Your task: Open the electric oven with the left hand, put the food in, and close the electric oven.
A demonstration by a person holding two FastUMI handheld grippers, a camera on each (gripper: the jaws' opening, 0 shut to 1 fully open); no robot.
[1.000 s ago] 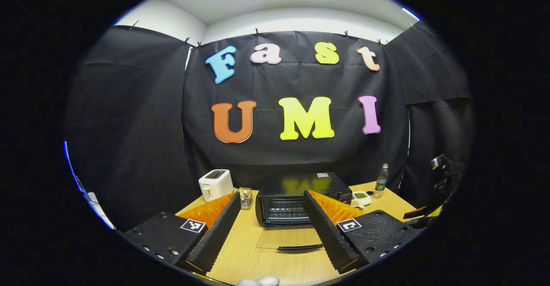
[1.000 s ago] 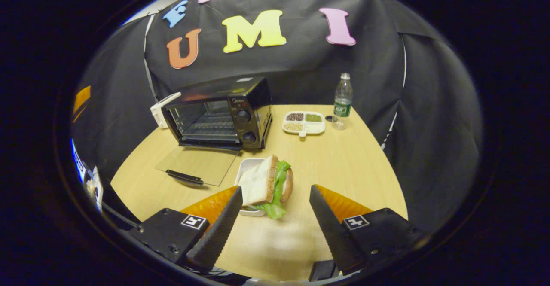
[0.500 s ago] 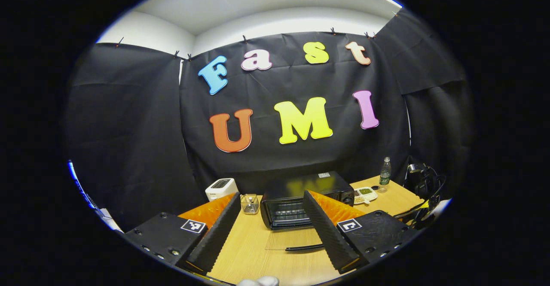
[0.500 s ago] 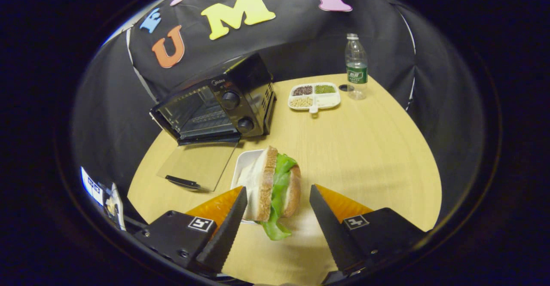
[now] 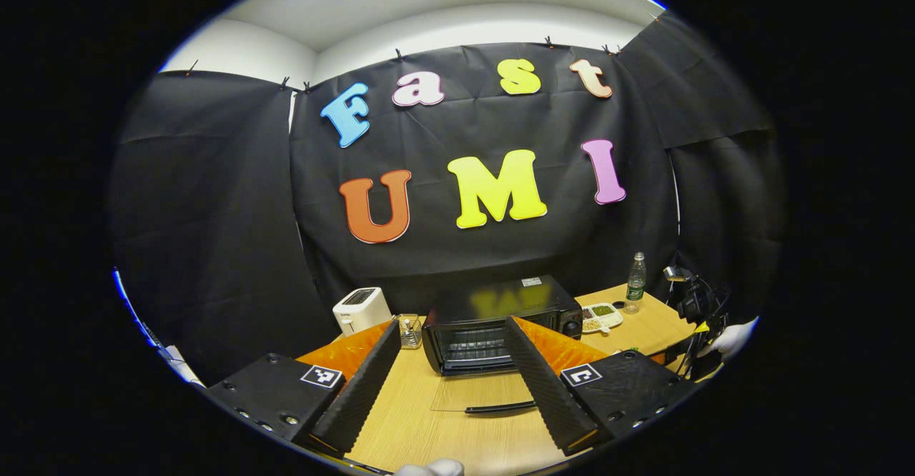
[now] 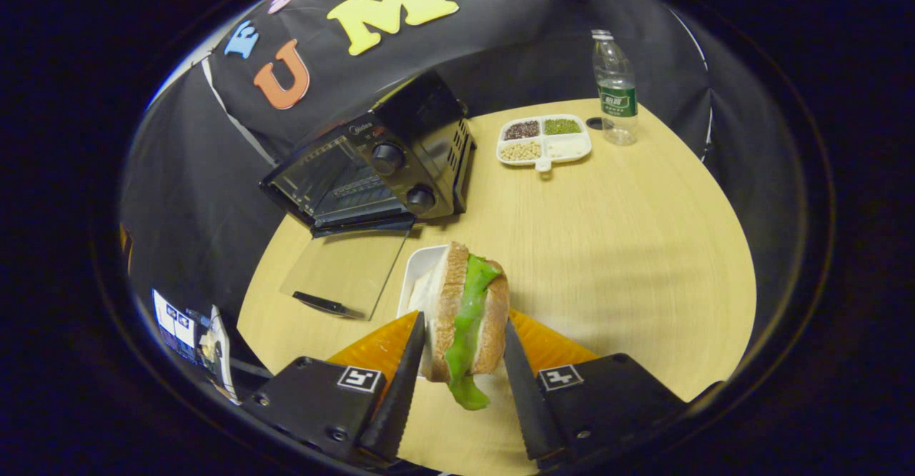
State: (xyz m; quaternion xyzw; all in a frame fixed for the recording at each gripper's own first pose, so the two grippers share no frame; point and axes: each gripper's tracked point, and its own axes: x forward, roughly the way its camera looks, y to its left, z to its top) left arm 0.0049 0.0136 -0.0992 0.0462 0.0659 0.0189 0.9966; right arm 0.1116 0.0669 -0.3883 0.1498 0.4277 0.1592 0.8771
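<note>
Sandwich [image 6: 465, 311] is the thing to worry about here: soft bread, a floppy lettuce leaf hanging out the bottom, so it'll squash or slide apart if squeezed hard. It stands on edge over the white tray [image 6: 417, 269] near the front edge of the table [image 6: 629, 247], just in front of the oven [image 6: 386, 169]. The right gripper [image 6: 461, 362] has closed in on the two bread faces, one finger on each side, and that looks like the sensible place to hold it, flat on the crusty sides rather than across the filling. Can't tell if it's lifted off the tray yet. The oven door [image 6: 350, 276] lies flat open on the table. The left gripper [image 5: 447, 383] is held back from the oven, fingers spread wide, holding nothing.
</note>
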